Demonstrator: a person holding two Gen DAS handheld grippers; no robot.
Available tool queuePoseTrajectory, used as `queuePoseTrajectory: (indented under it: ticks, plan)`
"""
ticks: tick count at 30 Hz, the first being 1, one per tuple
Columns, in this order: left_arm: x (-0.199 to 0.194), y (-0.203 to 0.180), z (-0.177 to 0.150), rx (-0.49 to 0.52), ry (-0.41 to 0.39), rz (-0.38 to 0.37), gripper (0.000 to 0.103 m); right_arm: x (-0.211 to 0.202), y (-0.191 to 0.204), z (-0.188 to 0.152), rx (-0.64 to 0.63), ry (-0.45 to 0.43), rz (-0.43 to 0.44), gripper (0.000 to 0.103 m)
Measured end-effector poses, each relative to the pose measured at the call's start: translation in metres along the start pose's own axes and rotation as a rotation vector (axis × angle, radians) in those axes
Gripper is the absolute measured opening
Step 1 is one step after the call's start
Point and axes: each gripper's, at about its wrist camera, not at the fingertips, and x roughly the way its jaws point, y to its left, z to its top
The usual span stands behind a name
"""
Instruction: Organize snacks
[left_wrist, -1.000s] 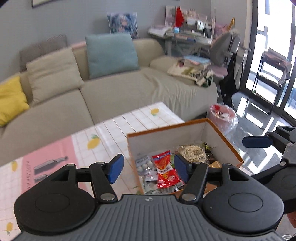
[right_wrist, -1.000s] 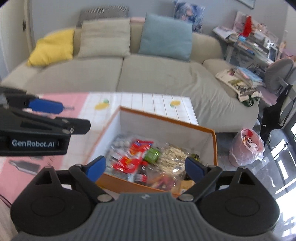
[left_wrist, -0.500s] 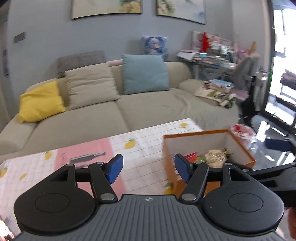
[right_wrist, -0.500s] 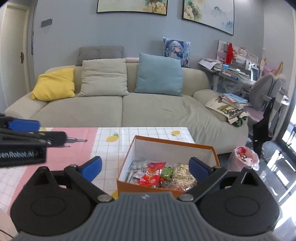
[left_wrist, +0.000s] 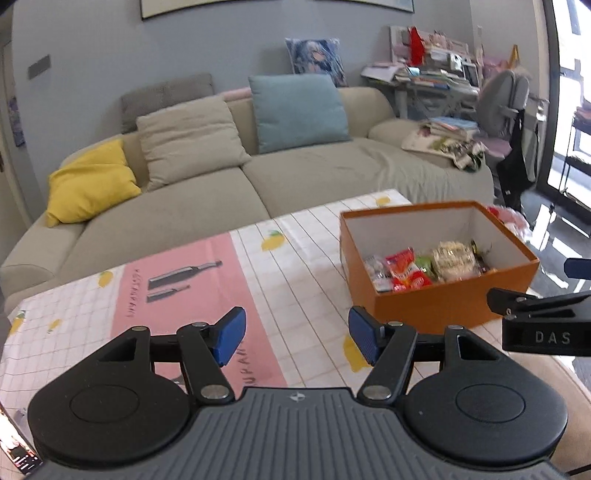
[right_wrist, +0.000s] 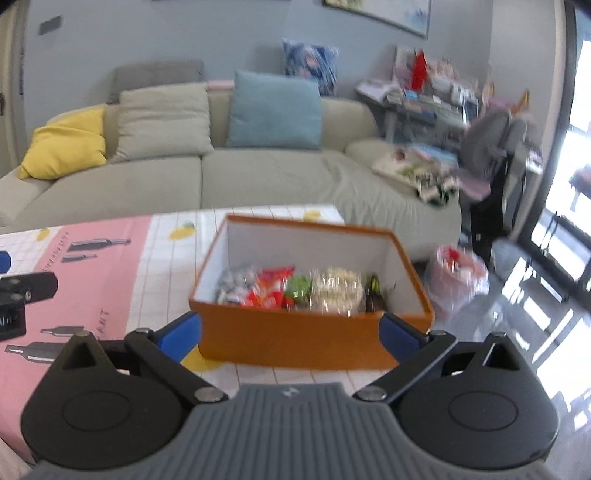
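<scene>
Bright daylight pours in from the tall glazed doors (left_wrist: 569, 122) at the right, blown out to white, and throws glare across the glossy dark floor (right_wrist: 535, 291). The room is evenly lit with soft shadows. The left wrist view is fairly sharp; the right wrist view is smeared by motion blur, worst around the cluttered grey desk (right_wrist: 424, 96). Fisheye distortion bends the edges, and the corners go black.
</scene>
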Motion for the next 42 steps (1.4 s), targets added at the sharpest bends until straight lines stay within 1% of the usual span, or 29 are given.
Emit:
queuePoseTrajectory:
  ticks: [7, 12, 17, 27, 42]
  plan:
    - [0.020, -0.006, -0.011, 0.006, 0.085, -0.024, 0.075, 0.027, -0.010, -0.011, 0.013, 0.065, -0.043, 0.100]
    - [0.028, -0.004, -0.016, -0.021, 0.134, -0.039, 0.075, 0.036, -0.010, -0.015, 0.013, 0.085, -0.034, 0.100]
    - [0.027, 0.005, -0.017, -0.050, 0.133, -0.029, 0.075, 0.037, -0.005, -0.014, -0.011, 0.075, -0.042, 0.100]
    - [0.025, 0.015, -0.018, -0.078, 0.141, -0.024, 0.075, 0.033, 0.008, -0.013, -0.049, 0.070, -0.026, 0.100]
    - [0.024, 0.017, -0.017, -0.080, 0.145, -0.021, 0.075, 0.028, 0.015, -0.011, -0.072, 0.062, -0.017, 0.100]
